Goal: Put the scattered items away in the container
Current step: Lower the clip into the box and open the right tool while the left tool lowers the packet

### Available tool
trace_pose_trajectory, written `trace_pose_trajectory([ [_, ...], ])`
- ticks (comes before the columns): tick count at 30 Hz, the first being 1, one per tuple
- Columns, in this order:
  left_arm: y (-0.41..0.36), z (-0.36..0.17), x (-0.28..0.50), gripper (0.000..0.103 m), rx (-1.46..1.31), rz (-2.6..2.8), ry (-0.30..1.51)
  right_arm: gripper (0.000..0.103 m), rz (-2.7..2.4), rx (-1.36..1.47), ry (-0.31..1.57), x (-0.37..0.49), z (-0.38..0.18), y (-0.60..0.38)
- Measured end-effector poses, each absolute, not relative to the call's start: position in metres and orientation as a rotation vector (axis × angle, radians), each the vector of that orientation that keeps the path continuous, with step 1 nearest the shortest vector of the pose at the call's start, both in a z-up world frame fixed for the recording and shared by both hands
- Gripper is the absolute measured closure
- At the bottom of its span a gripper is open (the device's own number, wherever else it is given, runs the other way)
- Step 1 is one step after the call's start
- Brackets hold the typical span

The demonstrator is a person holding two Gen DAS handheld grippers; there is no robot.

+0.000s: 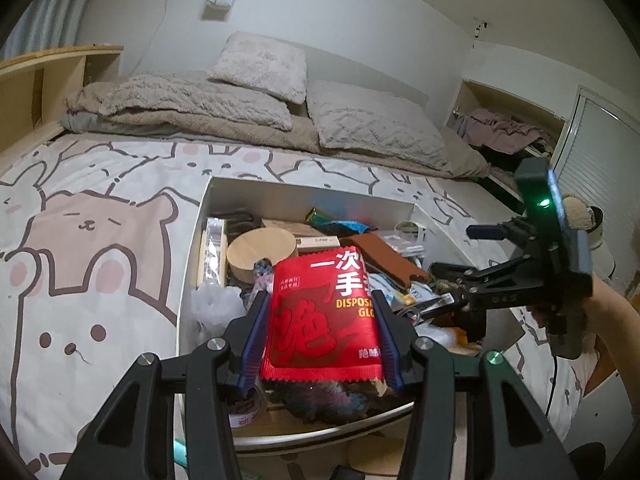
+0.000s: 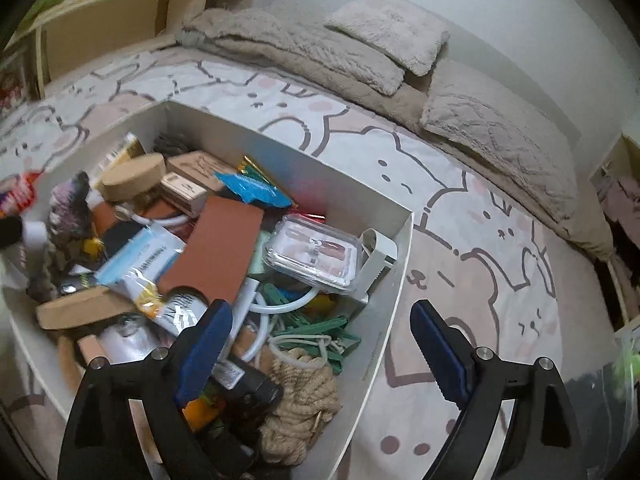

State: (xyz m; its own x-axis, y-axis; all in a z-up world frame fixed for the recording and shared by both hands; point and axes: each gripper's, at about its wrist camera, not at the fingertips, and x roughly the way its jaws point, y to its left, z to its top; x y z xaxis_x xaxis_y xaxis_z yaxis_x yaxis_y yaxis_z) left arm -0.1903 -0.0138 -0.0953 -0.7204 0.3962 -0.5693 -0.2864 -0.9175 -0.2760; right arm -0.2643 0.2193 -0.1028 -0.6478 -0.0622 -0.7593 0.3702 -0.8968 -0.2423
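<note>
Where "DISPOSA… GLO…" is printed in yellow, the red packet [image 1: 320,320] is clamped between the left gripper [image 1: 322,340] pads, above the white box [image 2: 384,280]; the right gripper [image 2: 320,344] is spread wide, nothing gripped.

Your left gripper [image 1: 322,336] clamps a red packet of disposable gloves [image 1: 322,320] over the near end of the white box [image 1: 192,264], which sits on the bear-print bedsheet [image 1: 92,248]. Your right gripper [image 1: 440,304] reaches in from the right, above the clutter inside.
</note>
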Motion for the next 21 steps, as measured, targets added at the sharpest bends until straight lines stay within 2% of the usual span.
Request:
trace_pose_trajectory([
  [8, 0.001, -0.103, -0.195, 0.054, -0.995, 2.539, -0.102, 0.012, -2.613, 1.105, 0.274, -0.240, -0.089, 0.228],
  [11, 0.003, -0.106, -0.196, 0.054, -0.999, 2.552, -0.083, 0.012, -2.612, 1.093, 0.228, -0.232, -0.087, 0.228],
  [13, 0.000, -0.109, -0.198, 0.047, -0.996, 2.563, -0.092, 0.012, -2.594, 1.079, 0.205, -0.222, -0.084, 0.225],
  [15, -0.003, -0.113, -0.200, 0.025, -1.007, 2.562, -0.110, 0.012, -2.580, 1.060, 0.202, -0.212, -0.081, 0.223],
  [16, -0.004, -0.115, -0.201, 0.020, -1.015, 2.562, -0.117, 0.012, -2.572, 1.050, 0.200, -0.207, -0.080, 0.221],
  [21, -0.004, -0.115, -0.198, 0.019, -1.003, 2.573, -0.095, 0.012, -2.535, 1.024, 0.156, -0.187, -0.076, 0.220],
])
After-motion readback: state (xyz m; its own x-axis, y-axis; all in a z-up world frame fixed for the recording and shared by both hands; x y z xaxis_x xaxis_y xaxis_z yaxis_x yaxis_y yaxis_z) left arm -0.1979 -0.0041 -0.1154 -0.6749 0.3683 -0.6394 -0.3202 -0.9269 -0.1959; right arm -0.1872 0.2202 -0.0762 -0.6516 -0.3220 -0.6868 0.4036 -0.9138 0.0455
